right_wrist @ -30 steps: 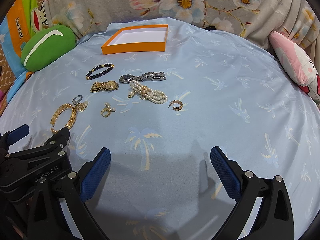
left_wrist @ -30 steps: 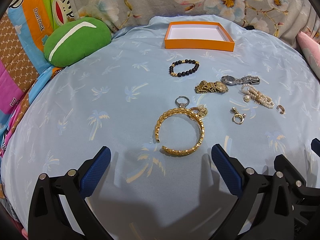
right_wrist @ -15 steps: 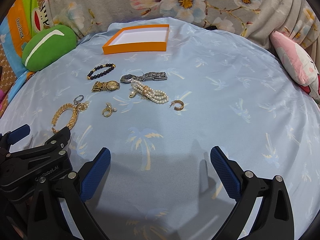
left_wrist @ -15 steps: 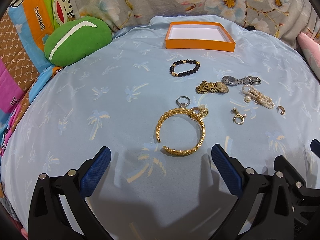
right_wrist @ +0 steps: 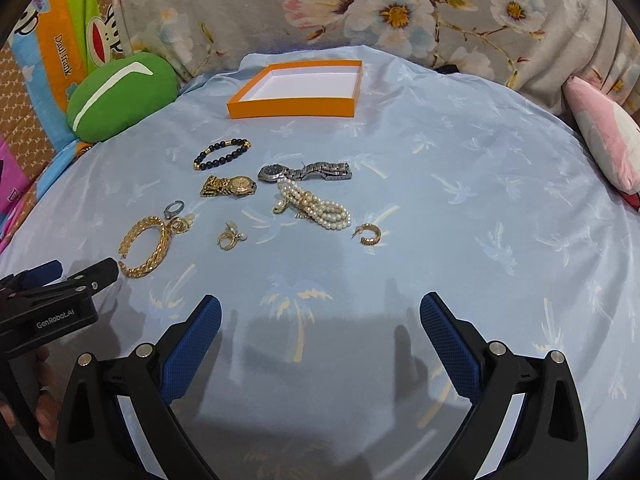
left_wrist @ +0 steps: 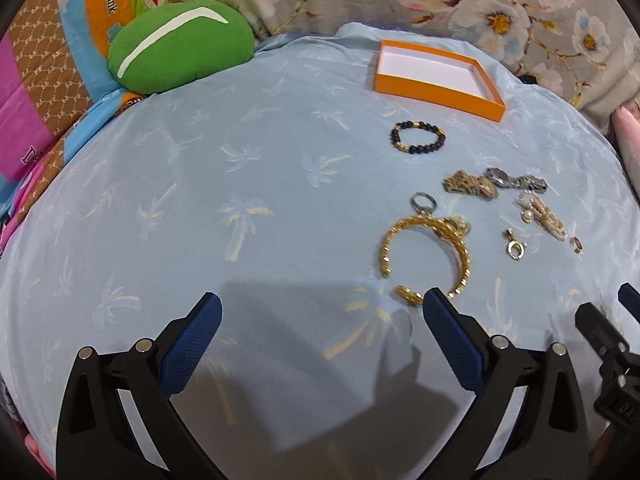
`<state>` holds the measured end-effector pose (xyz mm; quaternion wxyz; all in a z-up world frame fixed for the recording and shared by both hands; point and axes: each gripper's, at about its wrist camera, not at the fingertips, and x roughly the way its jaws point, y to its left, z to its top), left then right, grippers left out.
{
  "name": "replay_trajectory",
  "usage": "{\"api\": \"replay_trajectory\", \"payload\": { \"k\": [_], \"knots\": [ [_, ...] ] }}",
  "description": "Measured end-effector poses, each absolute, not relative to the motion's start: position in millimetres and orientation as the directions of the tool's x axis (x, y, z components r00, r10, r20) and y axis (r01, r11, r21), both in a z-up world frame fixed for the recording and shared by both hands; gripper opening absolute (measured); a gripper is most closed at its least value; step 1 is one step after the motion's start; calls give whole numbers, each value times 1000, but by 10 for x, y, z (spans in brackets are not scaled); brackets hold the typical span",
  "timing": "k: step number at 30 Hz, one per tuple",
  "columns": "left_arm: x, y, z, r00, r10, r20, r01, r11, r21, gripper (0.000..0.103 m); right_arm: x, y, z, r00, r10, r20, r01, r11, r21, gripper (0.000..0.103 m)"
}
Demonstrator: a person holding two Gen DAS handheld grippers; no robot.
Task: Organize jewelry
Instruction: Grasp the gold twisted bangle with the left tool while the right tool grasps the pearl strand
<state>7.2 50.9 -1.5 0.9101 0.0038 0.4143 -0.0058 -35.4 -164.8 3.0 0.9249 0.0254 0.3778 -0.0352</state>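
An empty orange box [left_wrist: 438, 74] [right_wrist: 298, 88] with a white inside sits at the far side of the blue cloth. Jewelry lies loose in front of it: a black bead bracelet [left_wrist: 418, 137] [right_wrist: 222, 153], a gold watch [right_wrist: 229, 186], a silver watch [right_wrist: 305, 171], a pearl bracelet [right_wrist: 316, 205], a gold bangle [left_wrist: 426, 254] [right_wrist: 146, 246], a ring [right_wrist: 174, 209] and gold earrings [right_wrist: 367, 234]. My left gripper [left_wrist: 320, 320] is open, its right finger just before the bangle. My right gripper [right_wrist: 320, 322] is open and empty, nearer than the jewelry.
A green cushion [left_wrist: 180, 44] [right_wrist: 120, 96] lies at the back left. A pink pillow [right_wrist: 604, 132] lies at the right edge. Floral fabric [right_wrist: 380, 12] rises behind the box. The left gripper's body [right_wrist: 44, 308] shows at the lower left of the right wrist view.
My left gripper has swung to the left, so the jewelry now sits right of its centre. The right gripper has moved slightly forward. No jewelry has moved.
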Motion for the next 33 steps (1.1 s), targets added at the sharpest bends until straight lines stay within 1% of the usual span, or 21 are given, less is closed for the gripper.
{"api": "replay_trajectory", "payload": {
  "k": [3,6,11,17,21,22,24,25,26,27,28,30,31,33],
  "knots": [
    [118,576,27,664,-6,-747,3,1000,-6,98,-251,-1709,91,723,-42,-689,75,997,18,94],
    [196,606,36,647,-30,-762,11,999,-31,98,-123,-1779,152,728,-42,-685,71,997,15,90],
    [280,508,19,610,-105,-785,55,994,-90,98,51,-1923,202,730,-52,-682,103,994,34,90],
    [321,129,13,609,-133,-782,175,984,-31,98,125,-2046,181,718,-50,-695,138,988,72,90],
    [444,20,-63,591,-114,-798,184,983,-4,97,145,-2065,165,714,-54,-698,149,986,77,90],
    [476,17,-88,582,-117,-805,183,983,-10,95,151,-2064,160,713,-53,-699,150,986,79,90],
    [479,10,-91,596,-103,-796,181,983,9,87,166,-2052,145,711,-51,-701,148,986,79,90],
    [477,5,-90,601,-97,-793,182,983,18,86,173,-2047,137,709,-50,-703,148,986,79,90],
    [473,3,-84,606,-101,-789,186,982,18,82,183,-2044,128,707,-49,-705,148,986,80,90],
    [466,3,-76,610,-108,-785,192,981,14,74,199,-2042,121,706,-46,-707,147,986,84,90],
    [457,-1,-66,615,-121,-780,203,979,8,70,206,-2037,116,705,-42,-707,145,986,86,90],
    [452,-13,-49,615,-136,-777,219,976,2,56,246,-2021,122,706,-38,-707,138,987,84,90],
    [451,-14,-37,615,-145,-775,225,974,-4,54,266,-2012,133,708,-37,-705,130,988,79,90],
    [458,5,-18,603,-173,-779,232,972,-36,54,325,-1980,185,722,-33,-691,101,993,58,90]
  ]
}}
